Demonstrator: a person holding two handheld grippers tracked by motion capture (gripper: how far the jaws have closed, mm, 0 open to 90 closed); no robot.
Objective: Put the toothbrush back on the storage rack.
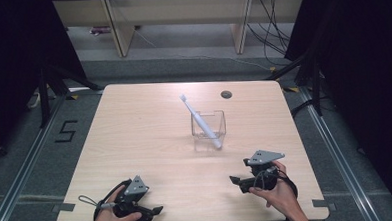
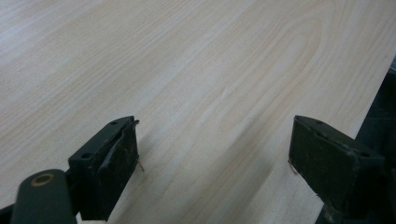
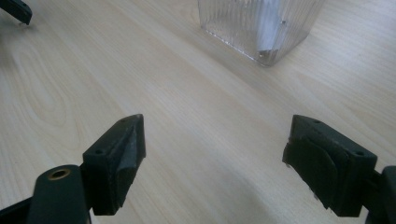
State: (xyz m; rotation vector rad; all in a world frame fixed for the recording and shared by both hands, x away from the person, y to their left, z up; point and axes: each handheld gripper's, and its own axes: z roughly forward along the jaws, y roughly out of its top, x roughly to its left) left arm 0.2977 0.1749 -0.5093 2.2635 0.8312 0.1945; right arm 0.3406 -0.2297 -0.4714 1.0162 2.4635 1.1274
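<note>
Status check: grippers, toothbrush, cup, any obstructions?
Left gripper open, empty, at the near table edge. Right gripper open, empty, short of the clear cup. White toothbrush leans in the cup, head up. Nothing lies between.

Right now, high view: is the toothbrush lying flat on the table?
No. The toothbrush stands tilted in the clear square cup, its brush head leaning up and out past the rim toward the far left.

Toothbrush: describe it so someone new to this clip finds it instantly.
On the wooden table, look right of centre for the clear square cup. The white toothbrush stands slanted inside it, head poking up toward the far left. It is the one white stick among black grippers.
</note>
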